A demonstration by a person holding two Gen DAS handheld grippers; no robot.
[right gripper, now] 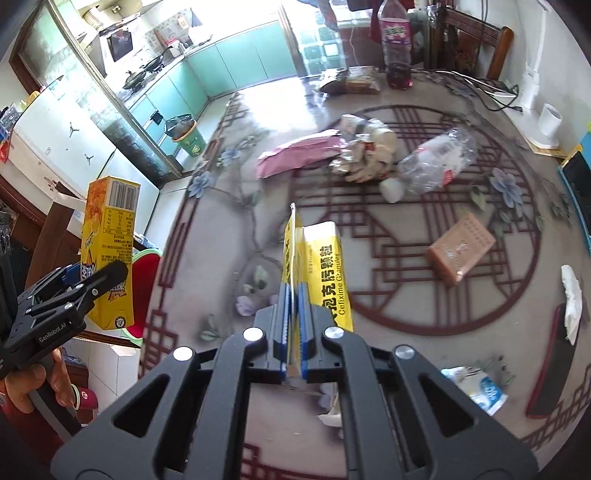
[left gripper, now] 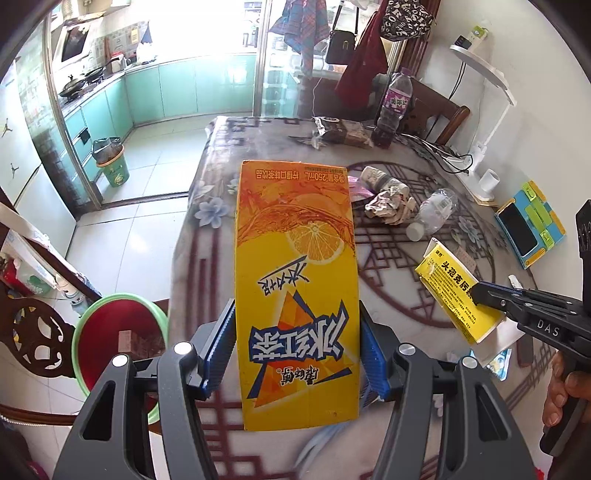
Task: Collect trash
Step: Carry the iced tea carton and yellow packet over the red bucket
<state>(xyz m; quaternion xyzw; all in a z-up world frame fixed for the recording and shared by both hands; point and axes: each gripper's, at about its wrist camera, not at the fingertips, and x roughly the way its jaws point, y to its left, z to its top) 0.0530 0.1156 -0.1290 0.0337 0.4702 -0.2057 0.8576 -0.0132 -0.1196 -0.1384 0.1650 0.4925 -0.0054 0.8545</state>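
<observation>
Lighting: strong daylight from the kitchen windows (left gripper: 207, 26), blown out to white. Glare: a bright patch on the counter (right gripper: 266, 107) at its far edge. Shadows: soft, faint. Blur: slight motion smear on the counter pattern. Distortion: heavy fisheye bending; black corners around each round picture.

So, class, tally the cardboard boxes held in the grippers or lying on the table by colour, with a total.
Yellow: 2 (iced tea carton, medicine box)
Brown: 1 (small box)
Total: 3
</observation>
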